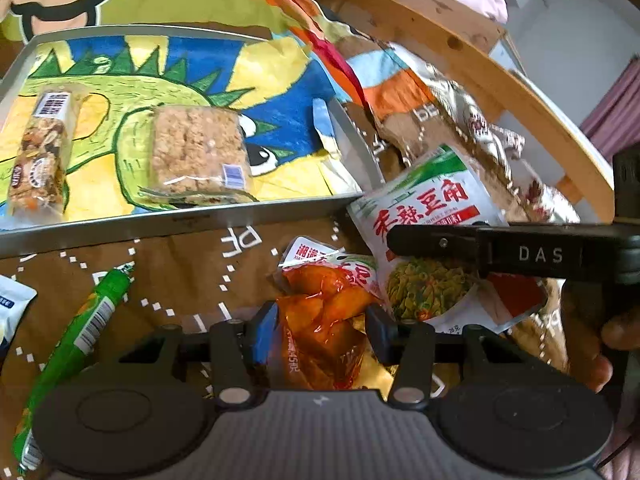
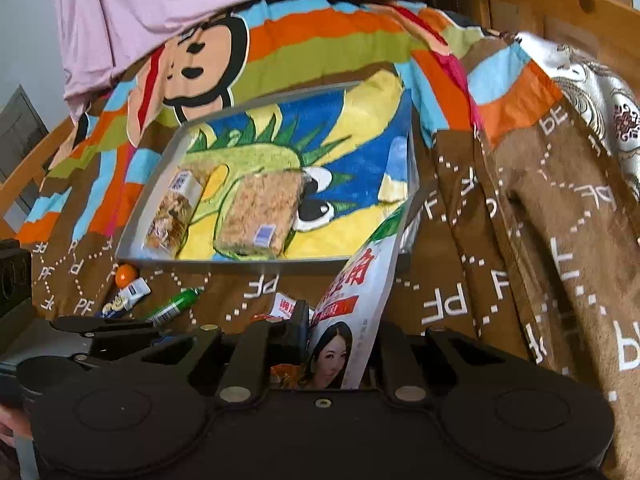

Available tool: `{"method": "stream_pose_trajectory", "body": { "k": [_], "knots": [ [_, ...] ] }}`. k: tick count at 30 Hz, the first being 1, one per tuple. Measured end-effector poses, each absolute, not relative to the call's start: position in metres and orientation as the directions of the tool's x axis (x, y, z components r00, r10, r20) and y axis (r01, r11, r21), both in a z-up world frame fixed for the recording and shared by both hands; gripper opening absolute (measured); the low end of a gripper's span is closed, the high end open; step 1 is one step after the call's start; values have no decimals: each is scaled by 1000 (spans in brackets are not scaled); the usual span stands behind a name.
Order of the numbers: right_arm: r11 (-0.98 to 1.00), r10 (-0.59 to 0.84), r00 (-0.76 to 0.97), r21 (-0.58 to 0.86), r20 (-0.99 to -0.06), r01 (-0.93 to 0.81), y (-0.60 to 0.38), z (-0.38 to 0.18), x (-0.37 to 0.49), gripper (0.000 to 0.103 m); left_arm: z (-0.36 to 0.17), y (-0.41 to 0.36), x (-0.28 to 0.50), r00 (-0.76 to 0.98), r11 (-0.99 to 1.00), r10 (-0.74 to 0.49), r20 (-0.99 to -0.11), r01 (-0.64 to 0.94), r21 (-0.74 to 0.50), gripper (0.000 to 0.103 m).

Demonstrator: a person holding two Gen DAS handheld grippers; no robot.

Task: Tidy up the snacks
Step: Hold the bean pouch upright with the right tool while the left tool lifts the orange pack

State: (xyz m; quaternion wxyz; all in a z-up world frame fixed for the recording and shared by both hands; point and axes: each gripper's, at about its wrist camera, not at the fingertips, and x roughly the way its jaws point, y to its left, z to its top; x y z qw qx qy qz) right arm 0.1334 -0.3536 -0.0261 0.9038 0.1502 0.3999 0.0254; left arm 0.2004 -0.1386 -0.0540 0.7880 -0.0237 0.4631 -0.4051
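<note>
Left wrist view: left claw (image 1: 320, 322) clamped on orange snack packet (image 1: 320, 320), bottom centre; green stick (image 1: 76, 336) lower left; tray (image 1: 160, 222) above.

Right wrist view: right claw (image 2: 340, 340) pinching white bean pouch (image 2: 352, 300); tray (image 2: 132, 232) behind, holding two bars.

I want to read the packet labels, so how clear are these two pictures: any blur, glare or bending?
Left wrist view: the white bean packet prints sharp, the orange packet shows foil glare, and the silver bags at upper right smear. Right wrist view: the white bean packet stands edge-on, its text foreshortened; the tray rim bows from fisheye; the light is dimmer.
</note>
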Motion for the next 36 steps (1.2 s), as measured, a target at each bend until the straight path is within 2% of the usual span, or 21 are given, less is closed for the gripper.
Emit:
{"method": "stream_pose_trajectory", "body": {
  "k": [4, 8, 14, 17, 19, 21, 24, 32, 36],
  "knots": [
    [961, 150, 693, 268, -705, 65, -351, -24, 132, 16, -44, -131, 202, 260, 667, -683, -683, 603, -438, 50],
    [966, 154, 691, 255, -706, 45, -347, -23, 131, 12, -35, -126, 203, 269, 645, -716, -645, 610, -460, 44],
    [966, 155, 684, 254, -713, 46, -346, -24, 132, 9, -54, -133, 205, 218, 661, -675, -705, 602, -447, 39],
    [966, 155, 684, 254, -713, 45, -346, -24, 132, 10, -58, -130, 206, 206, 652, -690, -694, 594, -472, 39],
    [966, 157, 683, 254, -714, 44, -347, -24, 132, 9, -57, -129, 207, 226, 660, -687, -690, 591, -464, 42],
    [966, 161, 682, 256, -714, 41, -346, -22, 130, 9, -56, -130, 206, 241, 666, -681, -692, 597, -447, 60],
    [968, 157, 690, 248, -706, 34, -343, -18, 126, 9, -52, -135, 202, 256, 649, -686, -681, 639, -413, 70],
    [968, 145, 711, 246, -688, 41, -343, -12, 124, 9, -62, -163, 189, 249, 612, -618, -746, 748, -257, 72],
    [969, 142, 709, 245, -690, 44, -343, -13, 125, 9, -66, -169, 190, 254, 613, -608, -752, 753, -241, 72]
  ]
}}
